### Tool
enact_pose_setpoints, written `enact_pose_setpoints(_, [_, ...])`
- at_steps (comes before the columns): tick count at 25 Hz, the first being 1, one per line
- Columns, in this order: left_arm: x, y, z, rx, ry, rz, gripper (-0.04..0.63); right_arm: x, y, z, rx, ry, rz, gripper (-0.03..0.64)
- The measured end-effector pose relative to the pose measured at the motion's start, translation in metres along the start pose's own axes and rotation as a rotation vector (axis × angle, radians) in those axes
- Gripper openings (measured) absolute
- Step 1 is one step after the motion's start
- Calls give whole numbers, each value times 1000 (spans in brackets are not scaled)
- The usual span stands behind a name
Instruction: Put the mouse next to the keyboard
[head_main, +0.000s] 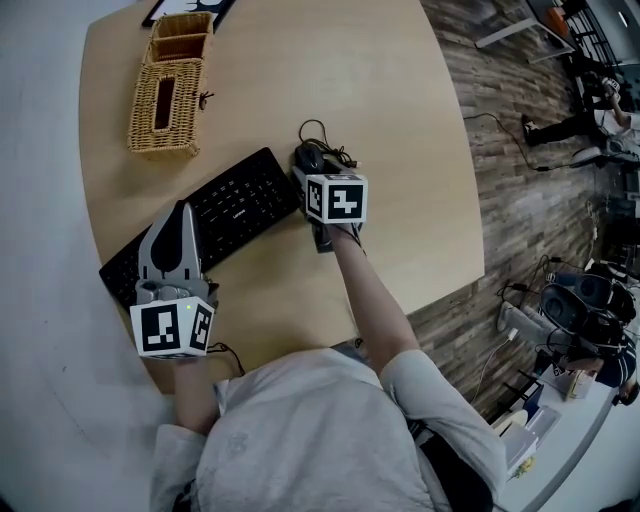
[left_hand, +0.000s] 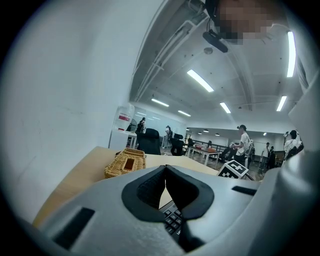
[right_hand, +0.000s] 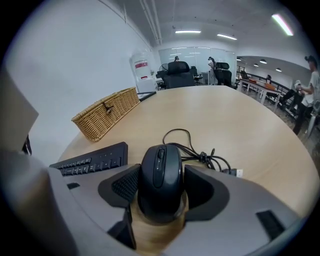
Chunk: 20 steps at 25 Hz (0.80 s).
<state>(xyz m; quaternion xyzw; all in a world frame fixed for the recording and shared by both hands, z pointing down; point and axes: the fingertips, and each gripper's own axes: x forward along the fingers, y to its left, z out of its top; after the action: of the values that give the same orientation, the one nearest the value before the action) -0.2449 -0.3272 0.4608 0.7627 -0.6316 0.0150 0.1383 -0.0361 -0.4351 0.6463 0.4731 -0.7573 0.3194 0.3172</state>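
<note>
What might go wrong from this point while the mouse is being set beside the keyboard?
1. The bunched cable lies just beyond the mouse, which the right tool clamps; it may tug the mouse askew on release.
2. The keyboard end is close by, so sliding nearer may knock it.
3. The shut left tool hangs over the keys and might press them.

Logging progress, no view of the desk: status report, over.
Left gripper shut, empty, above keyboard's left end. Right gripper shut on mouse, beside keyboard's right end. Cable bunched beyond mouse; nothing blocking.
</note>
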Motion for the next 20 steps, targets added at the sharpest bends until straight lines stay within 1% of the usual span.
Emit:
enact_pose_setpoints(4, [1,-1,1,0,6,-2,9,0,0,1,7,-3,9,252])
enact_pose_setpoints(7, [2,-2,1,2,7,-5,9,-1,2,2,28,-25,26,252])
enact_pose_setpoints(12, [0,-7,2,8,6,-10,9,-16,5,6,72,-93,83,253])
enact_pose_setpoints(18, [-2,-18,7,23,-5,-22,9,-58,13,16,59,-200,125,250])
enact_pose_setpoints(19, [-3,-20,8,26,-8,-24,9,-66,14,17,55,-217,134,246])
enact_pose_setpoints(20, [-3,-22,10,31,-13,-25,9,-74,15,17,49,-235,135,198])
